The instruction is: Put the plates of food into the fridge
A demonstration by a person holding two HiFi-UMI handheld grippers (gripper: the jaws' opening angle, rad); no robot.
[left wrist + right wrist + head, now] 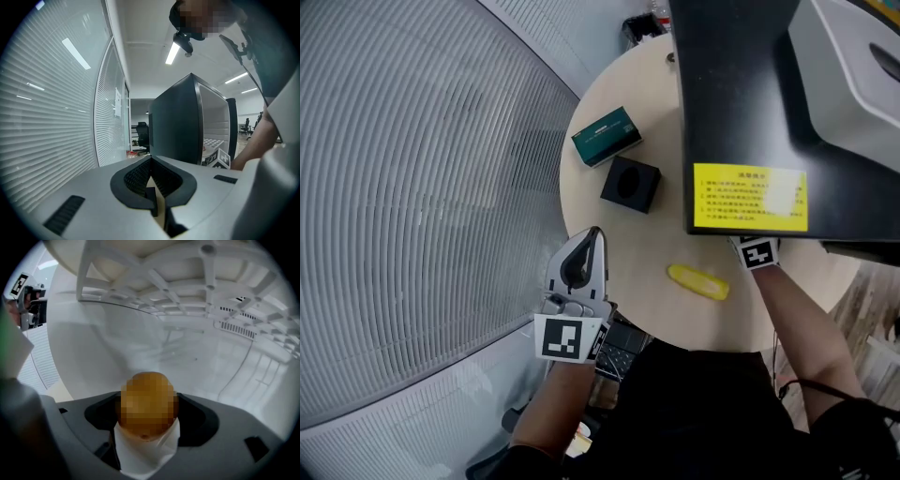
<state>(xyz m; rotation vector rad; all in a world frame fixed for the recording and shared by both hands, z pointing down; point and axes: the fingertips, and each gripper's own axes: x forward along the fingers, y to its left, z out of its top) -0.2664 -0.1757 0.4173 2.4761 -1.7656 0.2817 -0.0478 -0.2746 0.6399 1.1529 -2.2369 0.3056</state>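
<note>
Two grippers. Right gripper (pixel 147 430) is clamped on the plate (pixel 147 453) rim, carrying it into the fridge (pixel 225 362), under the rack (pixel 187 277). Left gripper (pixel 593 234) is closed, empty, parked clear over the table (pixel 675 314).

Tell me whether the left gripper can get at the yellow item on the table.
Probably yes. The left gripper is empty, jaws together, and only bare table lies between it and the yellow item; it would have to open first.

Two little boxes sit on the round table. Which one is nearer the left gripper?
The black box. The green box lies beyond it, farther from the left gripper.
</note>
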